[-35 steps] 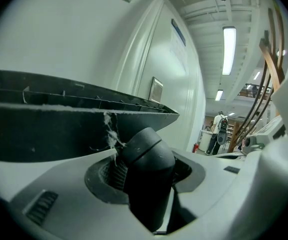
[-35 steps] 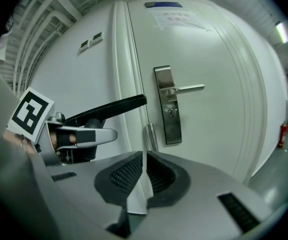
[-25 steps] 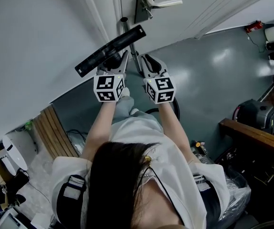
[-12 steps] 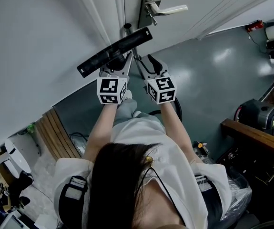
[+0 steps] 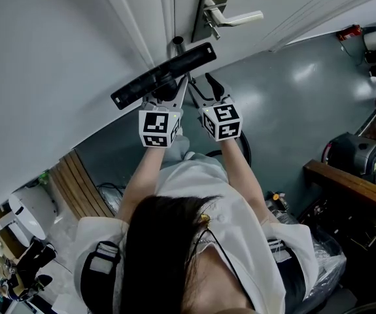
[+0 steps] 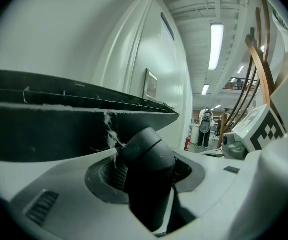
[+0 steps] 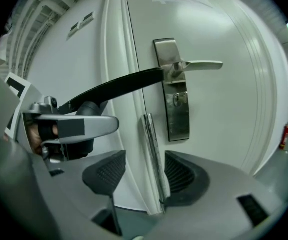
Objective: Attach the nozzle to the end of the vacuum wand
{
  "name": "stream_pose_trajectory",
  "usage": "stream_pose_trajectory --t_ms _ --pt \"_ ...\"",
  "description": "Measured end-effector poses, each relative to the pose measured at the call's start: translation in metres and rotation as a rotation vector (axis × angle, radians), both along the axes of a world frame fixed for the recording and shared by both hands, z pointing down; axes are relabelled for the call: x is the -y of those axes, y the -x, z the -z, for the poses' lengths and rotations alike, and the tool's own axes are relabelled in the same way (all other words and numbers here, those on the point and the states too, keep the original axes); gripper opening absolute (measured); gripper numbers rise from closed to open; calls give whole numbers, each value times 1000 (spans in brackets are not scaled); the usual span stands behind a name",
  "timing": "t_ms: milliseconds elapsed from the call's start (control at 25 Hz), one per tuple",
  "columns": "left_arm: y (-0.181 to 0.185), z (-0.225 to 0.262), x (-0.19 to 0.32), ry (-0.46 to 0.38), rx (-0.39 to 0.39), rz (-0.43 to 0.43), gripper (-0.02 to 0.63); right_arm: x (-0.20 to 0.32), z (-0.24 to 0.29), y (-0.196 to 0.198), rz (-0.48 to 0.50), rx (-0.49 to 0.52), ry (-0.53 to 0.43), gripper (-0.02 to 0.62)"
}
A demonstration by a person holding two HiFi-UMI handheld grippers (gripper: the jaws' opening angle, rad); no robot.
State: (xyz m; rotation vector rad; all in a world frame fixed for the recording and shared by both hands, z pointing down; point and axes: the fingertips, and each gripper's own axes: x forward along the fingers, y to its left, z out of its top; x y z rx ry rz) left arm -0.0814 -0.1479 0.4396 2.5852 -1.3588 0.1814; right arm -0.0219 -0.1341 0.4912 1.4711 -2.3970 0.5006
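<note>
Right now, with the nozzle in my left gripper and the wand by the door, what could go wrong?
The right gripper has just been opening, and the wand stands ungripped between its jaws; it could tip or slide along the door.
The left gripper holds the nozzle only by its neck, so the long head might swivel.
The nozzle's end looks close to the door handle and could knock it.

I see the nozzle [image 5: 188, 61] as matt black plastic, with a wisp of pale lint [image 6: 108, 131] clinging to its underside. The wand [image 7: 152, 149] looks like bright, smooth metal. The door handle [image 7: 199, 64] and its plate [image 7: 178, 109] are brushed metal on a smooth, white-painted door [image 7: 224, 134]. The grey floor [image 5: 286, 103] is glossy and throws back the lights.
</note>
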Motion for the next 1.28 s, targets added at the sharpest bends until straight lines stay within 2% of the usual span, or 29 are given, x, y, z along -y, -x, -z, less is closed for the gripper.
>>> stream_pose_trajectory --t_ms 280,480,1000,1280 --pt "2 7 9 -57 21 -34 196 7 -10 2 -22 -5 22 239" --pt "3 18 15 -134 32 -58 198 16 -9 11 -17 -13 18 241" --pt "0 30 29 -187 28 -89 196 38 -20 13 -33 -85 16 267" --pt "-5 36 44 -188 29 -52 198 59 -39 11 12 -130 30 282"
